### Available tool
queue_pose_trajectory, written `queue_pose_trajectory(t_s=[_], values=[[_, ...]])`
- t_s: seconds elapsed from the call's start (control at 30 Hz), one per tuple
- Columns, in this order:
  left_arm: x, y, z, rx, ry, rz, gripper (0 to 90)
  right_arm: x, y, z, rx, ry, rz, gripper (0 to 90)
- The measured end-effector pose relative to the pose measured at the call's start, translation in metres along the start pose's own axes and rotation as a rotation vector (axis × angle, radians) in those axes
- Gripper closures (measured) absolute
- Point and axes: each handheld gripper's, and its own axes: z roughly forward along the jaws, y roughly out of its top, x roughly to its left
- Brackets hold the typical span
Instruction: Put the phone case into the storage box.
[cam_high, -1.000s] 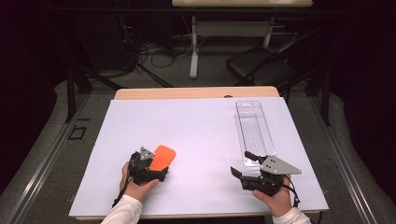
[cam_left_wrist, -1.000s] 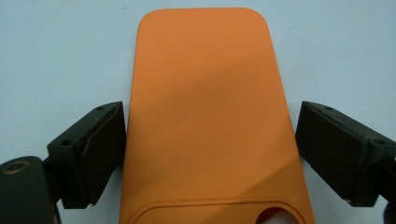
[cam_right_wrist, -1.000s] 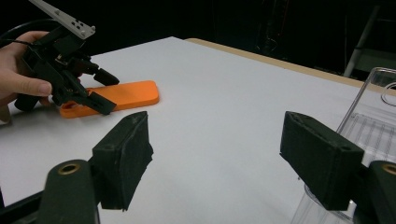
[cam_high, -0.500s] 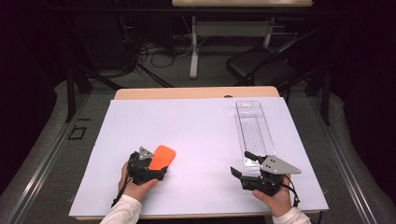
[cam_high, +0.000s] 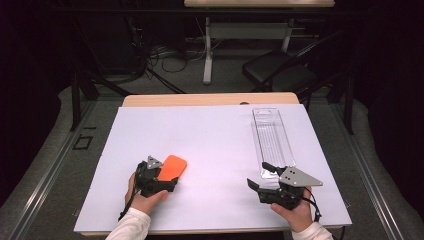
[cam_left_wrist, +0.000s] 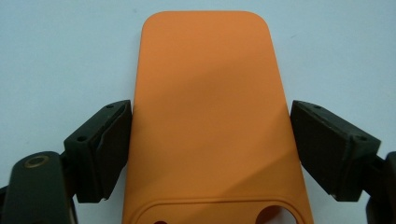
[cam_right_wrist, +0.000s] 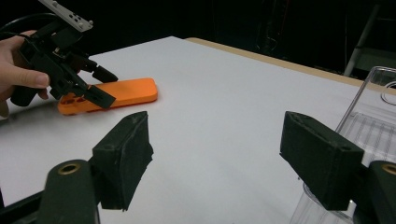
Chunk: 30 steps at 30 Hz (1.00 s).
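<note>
An orange phone case lies flat on the white sheet at the near left. My left gripper has it between its jaws; its jaws have just been closing, and in the left gripper view both pads sit against the long sides of the case. The right gripper view shows the same grip on the case by the left gripper. My right gripper rests open at the near right with nothing between its pads, close to the near end of a clear plastic tray.
The clear tray lies lengthwise along the sheet's right side, beside my right gripper's right jaw. The wooden table edge shows beyond the sheet. A black chair and desk legs stand on the floor behind.
</note>
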Motion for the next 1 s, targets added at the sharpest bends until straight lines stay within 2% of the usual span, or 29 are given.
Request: queue_pose_trajectory(t_s=[0.3, 0.5, 0.6, 0.7, 1.0], values=[[-0.004, 0.005, -0.012, -0.010, -0.002, -0.008, 16.0, 0.000, 0.000, 0.000, 0.002, 0.001, -0.002, 23.9], [-0.011, 0.014, -0.030, -0.015, -0.048, -0.008, 16.1, 0.000, 0.000, 0.000, 0.001, -0.003, 0.000, 23.9], [-0.015, 0.019, -0.038, -0.019, -0.046, 0.015, 16.1, 0.000, 0.000, 0.001, 0.001, -0.004, 0.001, 23.9], [-0.019, 0.026, -0.047, -0.010, -0.070, 0.028, 16.1, 0.001, 0.000, 0.001, 0.004, -0.003, -0.002, 23.9], [-0.035, 0.049, -0.062, -0.001, -0.096, 0.067, 16.1, 0.001, -0.001, 0.002, 0.002, -0.004, 0.001, 23.9]])
